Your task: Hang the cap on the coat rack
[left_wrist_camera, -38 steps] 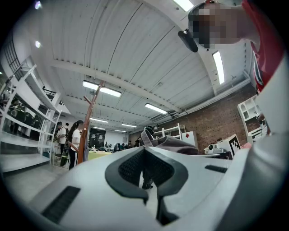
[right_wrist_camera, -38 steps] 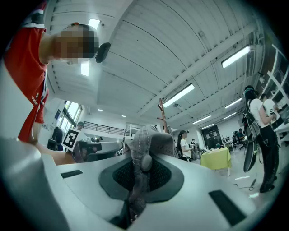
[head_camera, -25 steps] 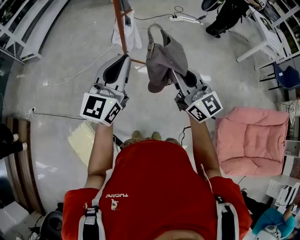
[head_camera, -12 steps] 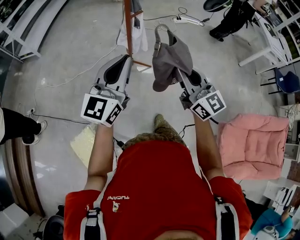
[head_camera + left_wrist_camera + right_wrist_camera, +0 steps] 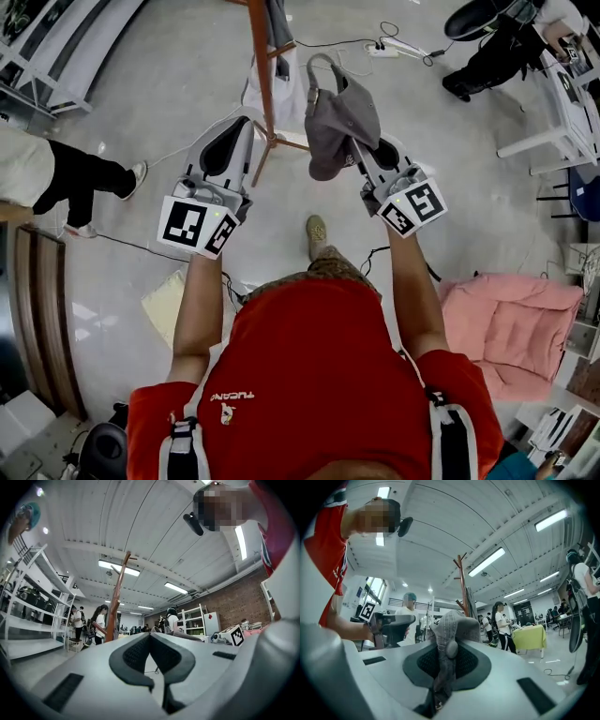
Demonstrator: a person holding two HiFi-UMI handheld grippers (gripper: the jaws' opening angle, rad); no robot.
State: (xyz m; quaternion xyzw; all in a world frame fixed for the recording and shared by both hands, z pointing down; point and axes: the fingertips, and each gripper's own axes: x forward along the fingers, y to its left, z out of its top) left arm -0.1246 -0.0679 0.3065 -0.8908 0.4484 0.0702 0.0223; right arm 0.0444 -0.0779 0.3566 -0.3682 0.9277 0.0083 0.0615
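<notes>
A grey cap (image 5: 339,120) hangs from my right gripper (image 5: 360,148), which is shut on a fold of its fabric; in the right gripper view the cap (image 5: 451,624) bunches up between the pads of the right gripper (image 5: 448,648). The brown wooden coat rack (image 5: 263,84) stands just left of the cap, with a white and a dark garment on it. My left gripper (image 5: 244,120) is beside the pole's lower part, shut and empty; its view shows the left gripper (image 5: 150,637) with its tips meeting and the coat rack (image 5: 116,606) ahead to the left.
A bystander's legs (image 5: 89,173) are at the left. A pink cushion (image 5: 511,323) lies at the lower right. A power strip with cables (image 5: 403,49) is on the floor beyond the rack. White shelving (image 5: 52,42) is at top left, another person (image 5: 497,52) at top right.
The person holding the grippers has stepped forward, so the rack's pole and base sit closer to both grippers. The cap stays gripped. A bystander has walked in at the left.
</notes>
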